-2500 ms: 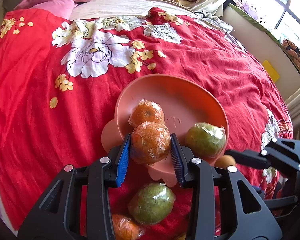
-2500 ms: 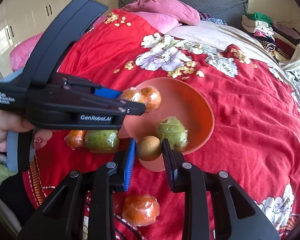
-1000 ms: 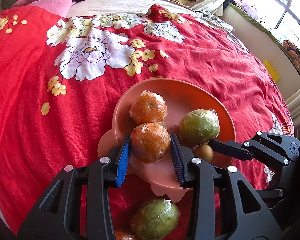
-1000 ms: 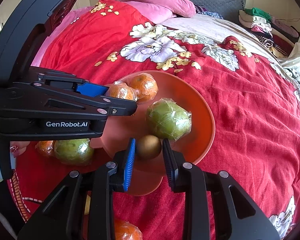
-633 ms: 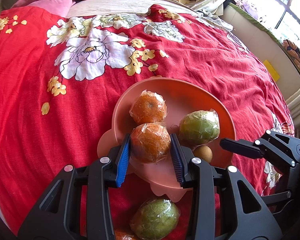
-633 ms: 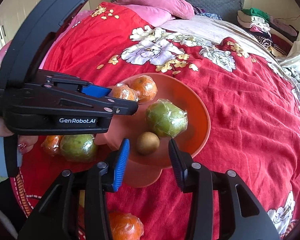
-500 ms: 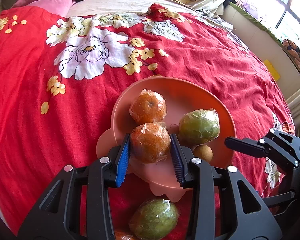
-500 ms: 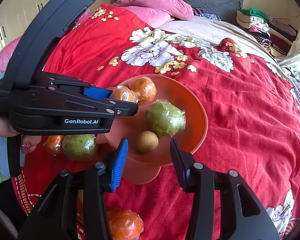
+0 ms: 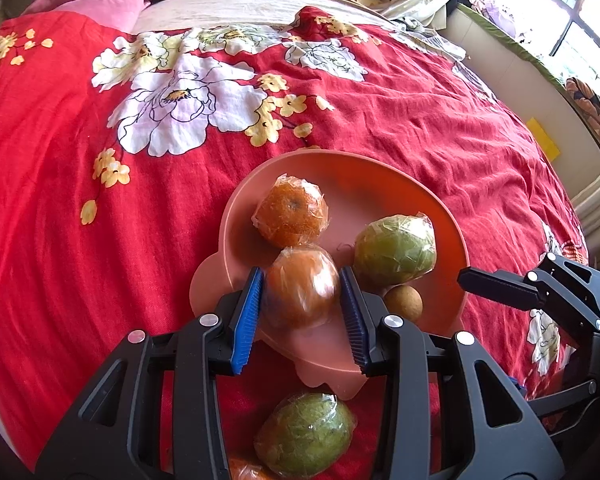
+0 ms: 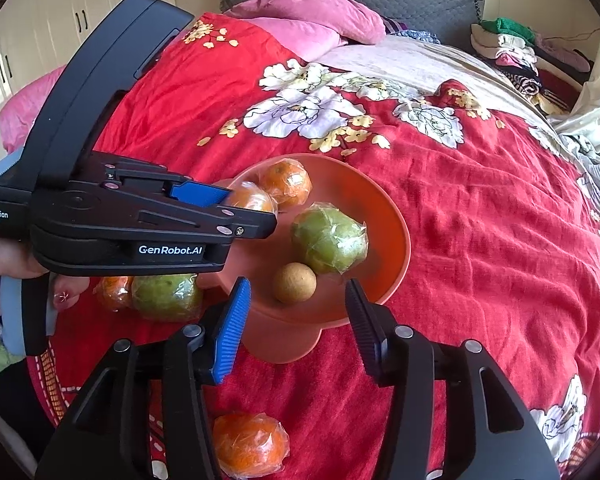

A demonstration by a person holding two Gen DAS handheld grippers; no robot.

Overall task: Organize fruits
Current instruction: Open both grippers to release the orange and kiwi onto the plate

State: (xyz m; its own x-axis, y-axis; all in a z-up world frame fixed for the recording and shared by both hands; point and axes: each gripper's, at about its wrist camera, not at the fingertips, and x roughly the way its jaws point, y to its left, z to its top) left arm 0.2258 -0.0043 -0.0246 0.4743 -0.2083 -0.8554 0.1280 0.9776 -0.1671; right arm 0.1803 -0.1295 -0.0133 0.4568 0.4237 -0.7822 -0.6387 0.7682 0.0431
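Note:
A salmon bowl [image 9: 380, 164] [image 10: 402, 236] sits on the red flowered bedspread. It holds a wrapped orange [image 9: 290, 210], a wrapped green fruit [image 9: 394, 250] [image 10: 328, 240] and a small brown fruit [image 9: 403, 304] [image 10: 294, 283]. My left gripper [image 9: 300, 312] is shut on a second wrapped orange [image 9: 302, 286] [image 10: 250, 200] just over the bowl's near rim. My right gripper [image 10: 298, 312] hovers at the bowl's near edge; its jaws are opening and nothing is between them. The brown fruit lies free just beyond its tips.
On the bedspread near the bowl lie a wrapped green fruit [image 9: 304, 434] [image 10: 166, 296] and wrapped oranges [image 10: 112, 292] [image 10: 250, 444]. A hand [image 10: 4, 268] holds the left gripper. Pink pillows [image 10: 312, 24] and piled clothes [image 10: 512, 48] are at the far end.
The right gripper let go of the small brown fruit, which now rests in the bowl, and its jaws spread wider as it drew back slightly. The left gripper kept its hold on the orange.

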